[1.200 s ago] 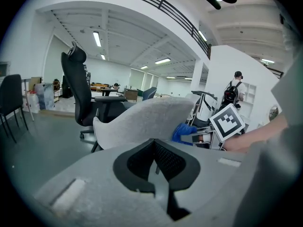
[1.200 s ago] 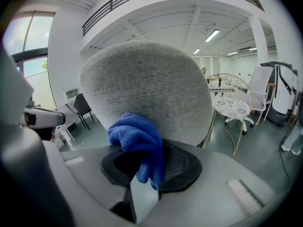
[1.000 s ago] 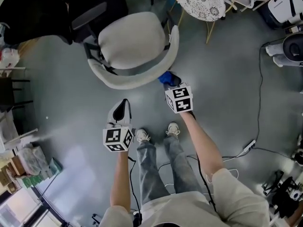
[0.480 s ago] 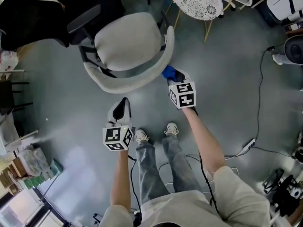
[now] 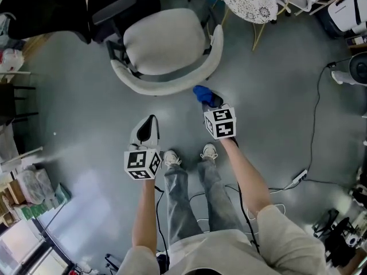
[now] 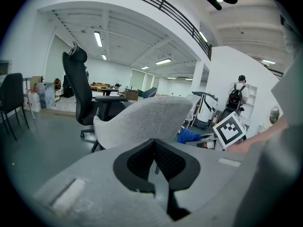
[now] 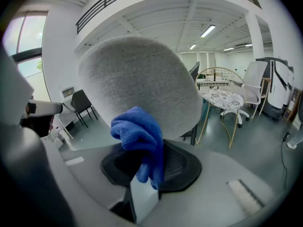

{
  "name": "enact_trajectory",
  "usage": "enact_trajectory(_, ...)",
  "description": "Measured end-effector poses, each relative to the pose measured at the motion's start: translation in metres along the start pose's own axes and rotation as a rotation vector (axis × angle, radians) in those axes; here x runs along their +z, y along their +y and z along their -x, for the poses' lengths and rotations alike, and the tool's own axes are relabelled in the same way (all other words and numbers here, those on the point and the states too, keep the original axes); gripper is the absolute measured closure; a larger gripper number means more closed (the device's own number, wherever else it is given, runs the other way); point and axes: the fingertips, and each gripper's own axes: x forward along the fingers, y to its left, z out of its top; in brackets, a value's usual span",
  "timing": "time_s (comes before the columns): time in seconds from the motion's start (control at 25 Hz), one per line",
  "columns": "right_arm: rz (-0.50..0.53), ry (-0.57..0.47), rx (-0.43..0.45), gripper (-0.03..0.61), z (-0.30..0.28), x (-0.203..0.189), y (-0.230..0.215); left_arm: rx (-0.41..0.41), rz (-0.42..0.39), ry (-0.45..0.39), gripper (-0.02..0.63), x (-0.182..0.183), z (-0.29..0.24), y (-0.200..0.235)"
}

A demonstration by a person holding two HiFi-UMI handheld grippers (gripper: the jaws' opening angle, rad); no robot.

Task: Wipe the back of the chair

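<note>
The grey upholstered chair (image 5: 163, 44) stands ahead of me, and its curved back (image 5: 166, 85) faces me. My right gripper (image 5: 209, 100) is shut on a bunched blue cloth (image 5: 201, 92), held just off the right end of the back's outer face. In the right gripper view the cloth (image 7: 140, 134) hangs from the jaws, with the chair back (image 7: 142, 79) filling the space close behind; I cannot tell whether they touch. My left gripper (image 5: 151, 124) is shut with nothing in it. It is low and short of the chair (image 6: 147, 119), which lies straight beyond its jaws.
A black office chair (image 5: 86, 10) stands behind the grey one at the left. A round white lace-patterned table (image 5: 249, 2) on thin legs is at the back right. A cable (image 5: 314, 125) and a power strip (image 5: 301, 176) lie on the floor at the right. My shoes (image 5: 172, 160) are below the grippers.
The right gripper and cloth slid along the right end of the chair back and drew slightly back towards me. The chair sits higher and squarer in view. The left gripper barely moved.
</note>
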Motion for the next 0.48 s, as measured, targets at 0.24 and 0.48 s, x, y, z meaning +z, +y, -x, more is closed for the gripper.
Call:
enact_trajectory(0.24, 0.030, 0.007, 0.069, 0.479, -0.016, -0.004, 0.069, 0.057, 0.030, -0.011, 0.612, -0.011, 0.035, 0.041)
enact_trajectory(0.48, 0.069, 0.014, 0.135, 0.479, -0.039, 0.005, 0.130, 0.122, 0.060, -0.020, 0.612, -0.018, 0.071, 0.083)
